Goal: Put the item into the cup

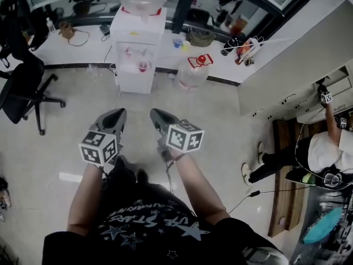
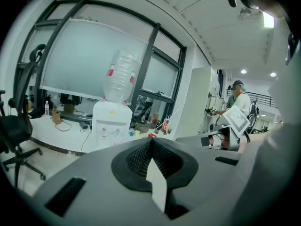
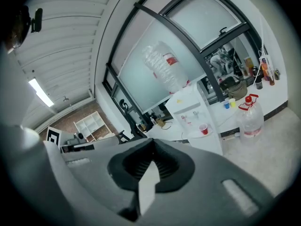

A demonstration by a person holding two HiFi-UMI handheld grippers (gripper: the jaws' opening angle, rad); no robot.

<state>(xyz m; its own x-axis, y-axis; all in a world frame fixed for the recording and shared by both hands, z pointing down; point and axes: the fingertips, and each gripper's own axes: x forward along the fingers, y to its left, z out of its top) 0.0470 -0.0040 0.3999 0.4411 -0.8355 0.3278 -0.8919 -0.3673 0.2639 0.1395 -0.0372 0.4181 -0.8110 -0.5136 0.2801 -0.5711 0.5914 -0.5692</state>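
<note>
A red cup (image 1: pixel 143 65) stands on the drip tray of a white water dispenser (image 1: pixel 137 48) ahead of me; the right gripper view shows that cup (image 3: pixel 203 129) too. My left gripper (image 1: pixel 116 114) and right gripper (image 1: pixel 156 115) are held side by side at waist height, well short of the dispenser, both pointing toward it. In the gripper views, the left gripper's (image 2: pixel 151 144) and the right gripper's (image 3: pixel 151 144) jaws are pressed together with nothing between them. I cannot see any item that goes into the cup.
A large water jug (image 1: pixel 193 73) with a red handle stands on the floor right of the dispenser. Blue (image 1: pixel 177 42) and yellow cups sit on the white counter behind. A black office chair (image 1: pixel 22 90) is at left. Another person (image 1: pixel 325 148) stands at right.
</note>
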